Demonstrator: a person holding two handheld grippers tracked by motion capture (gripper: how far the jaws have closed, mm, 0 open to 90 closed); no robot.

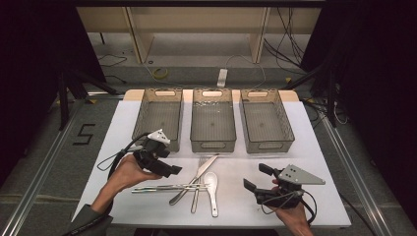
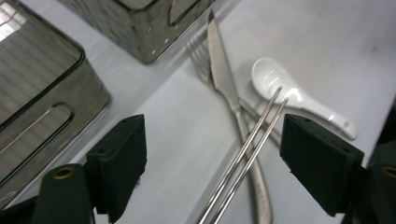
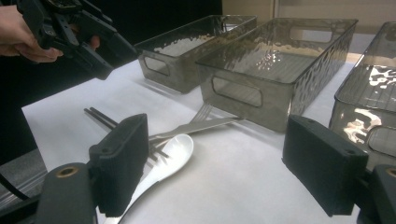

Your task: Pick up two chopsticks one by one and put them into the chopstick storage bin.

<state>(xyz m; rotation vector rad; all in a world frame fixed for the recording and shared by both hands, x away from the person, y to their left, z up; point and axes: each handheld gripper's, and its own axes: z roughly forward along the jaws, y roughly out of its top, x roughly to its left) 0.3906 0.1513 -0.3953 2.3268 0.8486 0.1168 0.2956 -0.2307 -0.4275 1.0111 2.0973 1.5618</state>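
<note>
Three smoky bins (image 1: 213,125) stand side by side, all bare inside, while the thin steel chopsticks (image 2: 247,156) lie on the table across knife (image 2: 224,79) and fork, untouched between the wide-open left gripper (image 2: 212,163); right gripper (image 3: 215,163) gapes too, holding nothing.

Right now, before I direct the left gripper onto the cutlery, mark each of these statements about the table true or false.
1. All three bins are empty. True.
2. The left gripper is shut on the chopsticks. False: its jaws are open above them.
3. The knife lies across the fork. True.
4. The white spoon lies in the middle bin. False: it lies on the table.
5. The right gripper holds nothing. True.
</note>
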